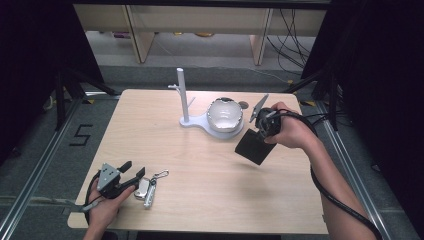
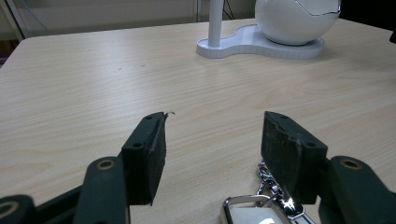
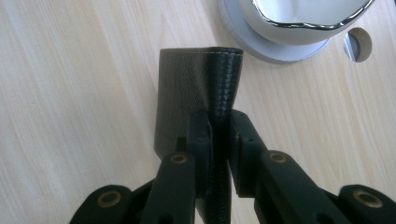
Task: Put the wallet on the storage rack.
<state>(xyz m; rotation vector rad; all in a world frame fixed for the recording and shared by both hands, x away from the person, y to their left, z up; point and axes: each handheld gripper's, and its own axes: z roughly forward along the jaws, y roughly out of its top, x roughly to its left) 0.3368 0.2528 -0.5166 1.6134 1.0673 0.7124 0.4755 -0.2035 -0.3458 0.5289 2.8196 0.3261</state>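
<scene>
My right gripper (image 3: 219, 135) has its fingers clamped on a black leather wallet (image 1: 256, 145), held off the tabletop (image 1: 210, 165) toward the right edge, beside the white stand (image 1: 212, 120). My left gripper (image 2: 212, 154) sits with fingers wide at the near-left corner, over a metal keychain (image 1: 147, 189). I judge the grip thin: a tilt could slide the wallet free.

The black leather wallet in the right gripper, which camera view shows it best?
The right gripper view: the black leather wallet sits close up, its stitched edge and grain clear, pinched between the jaws of the right gripper. The high view shows it small, a dark flap hanging over the table. In the left gripper view I cannot make it out.
</scene>
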